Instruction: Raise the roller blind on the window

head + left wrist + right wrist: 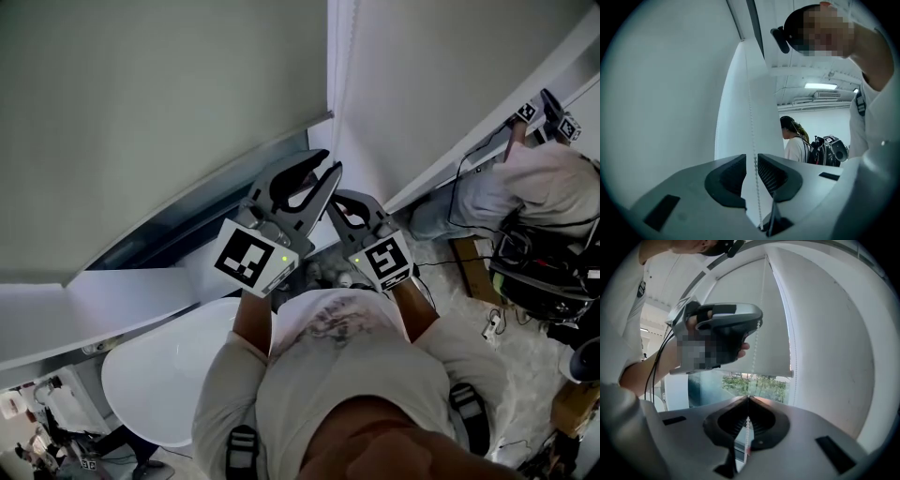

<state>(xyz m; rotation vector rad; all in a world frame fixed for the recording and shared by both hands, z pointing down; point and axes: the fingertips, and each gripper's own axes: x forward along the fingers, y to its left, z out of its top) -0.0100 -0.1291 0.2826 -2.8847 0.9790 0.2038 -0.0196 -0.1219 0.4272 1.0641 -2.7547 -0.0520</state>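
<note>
Right gripper [748, 397] clamps bead chain [753, 362]; left gripper's [751, 158] jaws straddle it.

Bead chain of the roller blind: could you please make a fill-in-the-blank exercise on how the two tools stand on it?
The right tool is ___ on the bead chain.
The left tool has its jaws ___, with the chain between them.
Along the chain, the left tool is ___ the right tool.
Missing words: shut; apart; above.

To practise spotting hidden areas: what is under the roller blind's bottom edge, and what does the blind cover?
Under the roller blind, a bare strip of window shows green foliage outside. The rest of the window is covered by the fabric.
</note>
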